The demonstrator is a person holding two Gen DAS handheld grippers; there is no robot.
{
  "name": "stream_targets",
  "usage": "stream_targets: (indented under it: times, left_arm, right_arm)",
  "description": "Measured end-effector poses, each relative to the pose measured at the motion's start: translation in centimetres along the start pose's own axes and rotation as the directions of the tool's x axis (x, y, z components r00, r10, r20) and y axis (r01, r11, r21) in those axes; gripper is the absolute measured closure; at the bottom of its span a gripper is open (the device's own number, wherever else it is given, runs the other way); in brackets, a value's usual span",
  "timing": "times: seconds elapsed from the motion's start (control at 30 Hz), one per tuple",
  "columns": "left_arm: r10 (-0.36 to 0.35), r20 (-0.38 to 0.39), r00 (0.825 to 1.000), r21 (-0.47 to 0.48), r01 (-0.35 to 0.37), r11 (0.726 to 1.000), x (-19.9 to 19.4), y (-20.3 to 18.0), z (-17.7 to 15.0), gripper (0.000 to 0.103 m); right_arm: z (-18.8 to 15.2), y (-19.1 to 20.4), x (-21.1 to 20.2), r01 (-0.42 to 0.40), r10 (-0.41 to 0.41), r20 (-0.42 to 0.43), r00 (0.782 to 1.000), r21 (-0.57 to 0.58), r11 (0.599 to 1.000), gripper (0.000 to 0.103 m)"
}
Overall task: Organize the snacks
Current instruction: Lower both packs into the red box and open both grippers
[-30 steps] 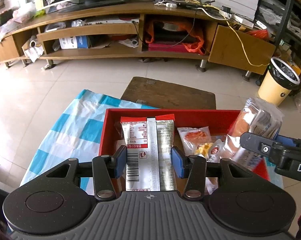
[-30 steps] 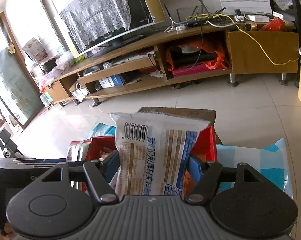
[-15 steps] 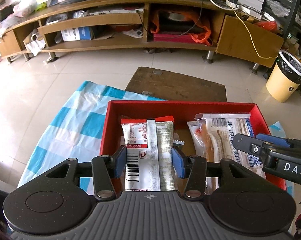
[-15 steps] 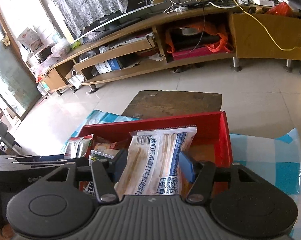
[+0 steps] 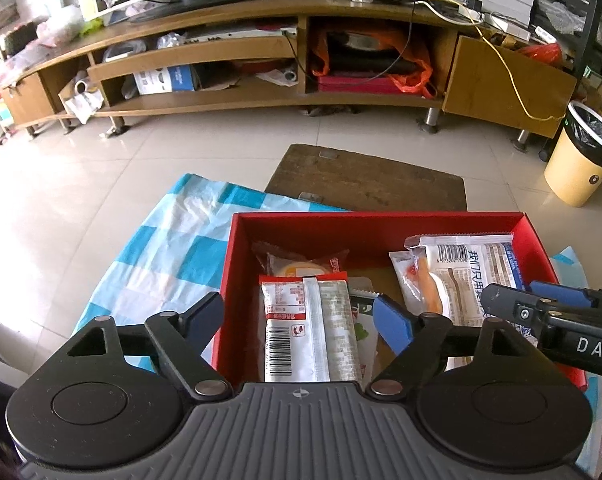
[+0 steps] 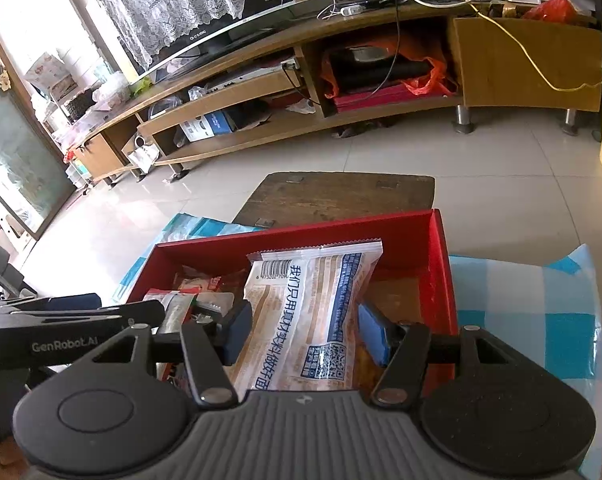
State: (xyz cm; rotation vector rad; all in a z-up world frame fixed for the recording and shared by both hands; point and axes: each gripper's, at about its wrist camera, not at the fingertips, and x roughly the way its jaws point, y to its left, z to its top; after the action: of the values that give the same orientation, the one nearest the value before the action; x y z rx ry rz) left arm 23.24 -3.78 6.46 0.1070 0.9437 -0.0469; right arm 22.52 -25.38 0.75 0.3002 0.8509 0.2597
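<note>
While the left gripper [image 5: 301, 316] has just spread its fingers off the flat, glossy red-and-silver packet [image 5: 311, 330], that packet lies in the red cardboard box [image 5: 365, 224], long axis pointing away. Right gripper [image 6: 301, 330] fingers pinch the crinkly tan-and-blue packet [image 6: 305, 312], long axis likewise, inside the box.

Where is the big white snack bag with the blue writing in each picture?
Left wrist view: the white snack bag lies at the right side of the red box, behind the other claw.
Right wrist view: the same bag fills the middle, between the claw's pads.
Shared landmark: the red box.
</note>
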Motion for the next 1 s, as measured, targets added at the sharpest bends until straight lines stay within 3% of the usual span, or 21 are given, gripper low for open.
stream_targets:
  times: [1.0]
  left_arm:
    - [0.0,0.002,1.0,0.03,0.0,1.0,-1.1,-1.1,-1.2,0.013]
  right_arm:
    - [-1.0,-0.6,-0.9,0.034,-0.034,-0.023,0.999,-0.004,0.999,0.03]
